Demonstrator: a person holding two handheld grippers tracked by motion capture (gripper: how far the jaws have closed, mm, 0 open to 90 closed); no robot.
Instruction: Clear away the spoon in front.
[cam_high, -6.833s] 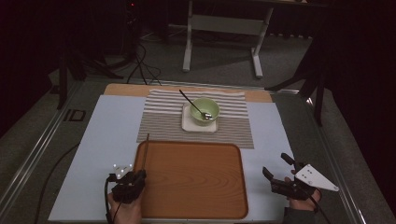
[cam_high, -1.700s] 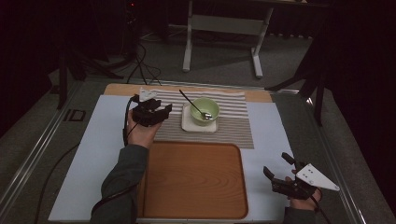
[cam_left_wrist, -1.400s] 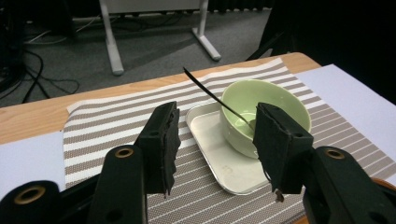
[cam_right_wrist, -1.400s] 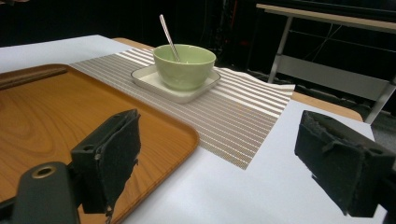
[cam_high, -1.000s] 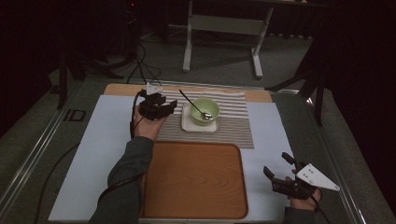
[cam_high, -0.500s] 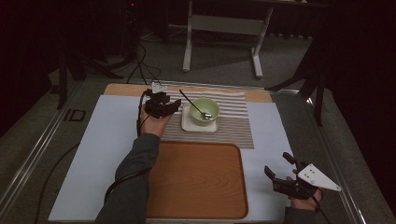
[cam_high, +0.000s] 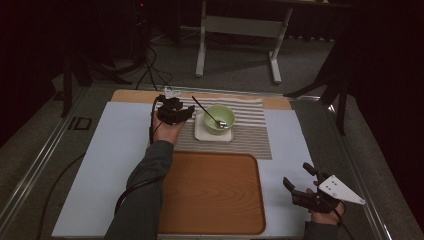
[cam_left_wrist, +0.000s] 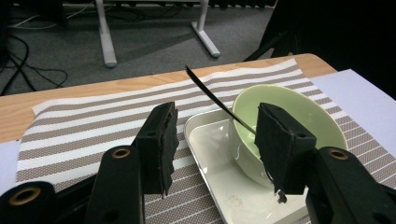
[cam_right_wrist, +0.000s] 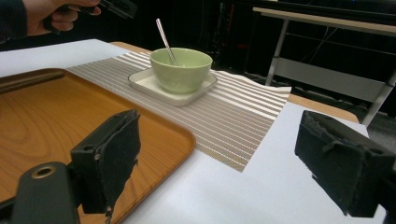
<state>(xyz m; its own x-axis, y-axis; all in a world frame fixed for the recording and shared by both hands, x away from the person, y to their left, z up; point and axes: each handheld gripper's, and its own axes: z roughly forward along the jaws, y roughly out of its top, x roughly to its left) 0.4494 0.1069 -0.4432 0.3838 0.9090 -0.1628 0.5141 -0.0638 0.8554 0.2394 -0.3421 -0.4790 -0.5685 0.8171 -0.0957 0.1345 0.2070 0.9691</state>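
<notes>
Just beyond left gripper (cam_left_wrist: 212, 140), jaws apart, empty, spoon (cam_left_wrist: 212, 97) in green bowl (cam_left_wrist: 299, 116).

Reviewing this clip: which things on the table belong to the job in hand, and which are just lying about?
In play: left gripper, open, beside the green bowl; the spoon leaning in the bowl; the white dish under it.

Idle: wooden tray; striped placemat; right gripper, open, at the near corner.
</notes>
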